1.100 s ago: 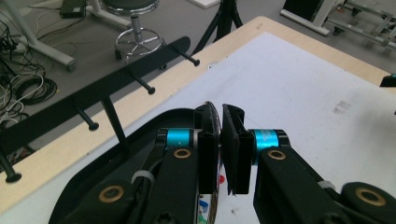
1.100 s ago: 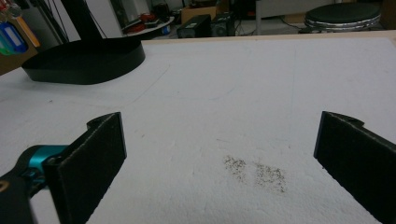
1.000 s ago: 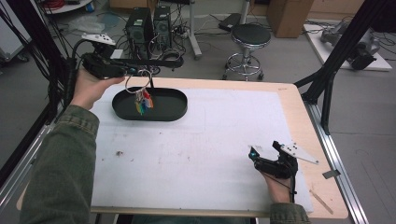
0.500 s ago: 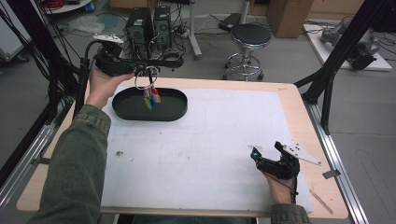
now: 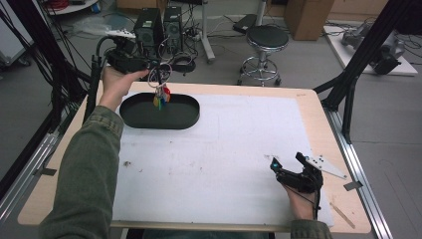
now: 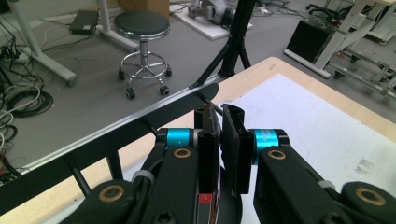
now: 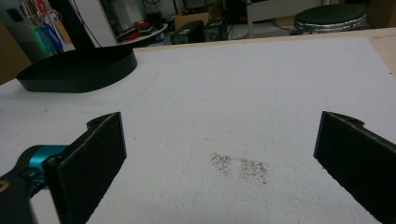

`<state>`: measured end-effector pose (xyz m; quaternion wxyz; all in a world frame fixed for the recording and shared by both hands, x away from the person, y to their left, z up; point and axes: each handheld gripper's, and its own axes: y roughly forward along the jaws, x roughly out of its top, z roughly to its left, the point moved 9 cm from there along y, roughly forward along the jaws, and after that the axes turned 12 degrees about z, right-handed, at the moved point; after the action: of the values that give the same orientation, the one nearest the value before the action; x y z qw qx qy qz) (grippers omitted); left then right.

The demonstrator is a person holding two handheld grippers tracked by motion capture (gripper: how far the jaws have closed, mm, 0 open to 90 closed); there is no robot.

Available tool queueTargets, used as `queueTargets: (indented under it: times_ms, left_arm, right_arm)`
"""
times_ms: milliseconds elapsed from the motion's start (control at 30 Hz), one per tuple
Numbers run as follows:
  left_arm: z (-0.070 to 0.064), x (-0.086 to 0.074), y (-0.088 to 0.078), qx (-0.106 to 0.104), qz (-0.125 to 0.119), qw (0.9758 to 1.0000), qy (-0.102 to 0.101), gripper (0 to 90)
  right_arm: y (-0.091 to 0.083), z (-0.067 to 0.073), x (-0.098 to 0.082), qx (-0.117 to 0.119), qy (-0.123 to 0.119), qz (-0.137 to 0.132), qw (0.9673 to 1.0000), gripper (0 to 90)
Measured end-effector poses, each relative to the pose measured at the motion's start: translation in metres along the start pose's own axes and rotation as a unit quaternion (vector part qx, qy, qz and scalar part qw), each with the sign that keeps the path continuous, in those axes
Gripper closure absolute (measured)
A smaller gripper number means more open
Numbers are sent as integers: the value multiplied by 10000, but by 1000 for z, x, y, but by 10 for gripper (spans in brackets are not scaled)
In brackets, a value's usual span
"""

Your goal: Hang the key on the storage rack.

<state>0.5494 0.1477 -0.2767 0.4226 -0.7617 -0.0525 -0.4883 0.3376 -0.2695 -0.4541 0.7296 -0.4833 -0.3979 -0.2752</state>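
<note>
At upper left, the left tool [image 5: 158, 74] pinches a bunch of colored keys [image 5: 160, 97] above the black tray [image 5: 186, 115]; the right tool [image 5: 287, 168] gapes wide, holding nothing.

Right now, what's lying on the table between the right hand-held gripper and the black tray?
Nothing but bare white sheet with a faint dark smudge, as the right gripper view shows between the right hand-held gripper and the black tray.

Bkgd clutter off the table
Round black-seat chrome stool [image 5: 267, 39] & two black PC towers [image 5: 159, 22] on floor, beyond left gripper.
</note>
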Motion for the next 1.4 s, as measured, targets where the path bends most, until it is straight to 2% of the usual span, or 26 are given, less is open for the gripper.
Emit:
queueTargets:
  times_ms: [67, 167, 200, 367, 533, 700, 867, 967, 1033, 1100, 1167, 1267, 1300, 1367, 1400]
  left_arm:
    - [5, 0, 2, -111, -33, 9999, -32, 845]
    - [13, 1, 5, -250, -198, 9993, -194, 845]
    - [14, 2, 7, -251, -255, 9991, -241, 845]
    - [12, 4, 14, -185, -359, 9990, -182, 845]
    - [22, -2, 25, 283, -108, 9993, -202, 845]
    - [24, -7, 33, 400, 11, 9990, -201, 845]
    - [27, -12, 36, 424, -3, 9988, -230, 845]
    - [28, -13, 37, 346, -5, 9990, -294, 844]
    - [33, -16, 37, 375, 105, 9987, -327, 843]
    - [35, -18, 37, 391, 170, 9985, -342, 843]
    - [35, -22, 37, 268, 301, 9985, -373, 842]
    - [30, -24, 39, 295, 441, 9984, -170, 831]
    - [27, -23, 39, 340, 448, 9984, -100, 799]
    - [24, -22, 39, 340, 454, 9982, -167, 624]
    - [23, -21, 39, 326, 440, 9983, -187, 574]
  right_arm:
    - [-2, -3, 1, -17, 26, -52, 10000, 13]
    - [-4, -5, 1, -19, 89, -96, 9999, 13]
    - [-4, -5, 1, -19, 89, -96, 9999, 13]
    - [-3, -6, 1, -21, 114, -86, 9999, 13]
    - [-4, -5, 0, -24, 97, -85, 9999, 13]
    - [-5, -6, 0, -4, 148, -81, 9999, 13]
    - [-6, -6, -1, -23, 114, -95, 9999, 13]
    - [-6, -7, -1, -24, 127, -78, 9999, 13]
    - [-6, -7, -2, 3, 208, -30, 9998, 13]
    - [-7, -7, -1, -9, 171, -48, 9998, 13]
    - [-7, -7, 0, -15, 160, -72, 9998, 13]
    - [-7, -8, -1, -21, 185, -56, 9998, 13]
    - [-6, -8, 0, -19, 179, -67, 9998, 13]
    - [-7, -7, 0, -11, 183, -69, 9998, 13]
    - [-7, -7, 0, -14, 159, -70, 9998, 13]
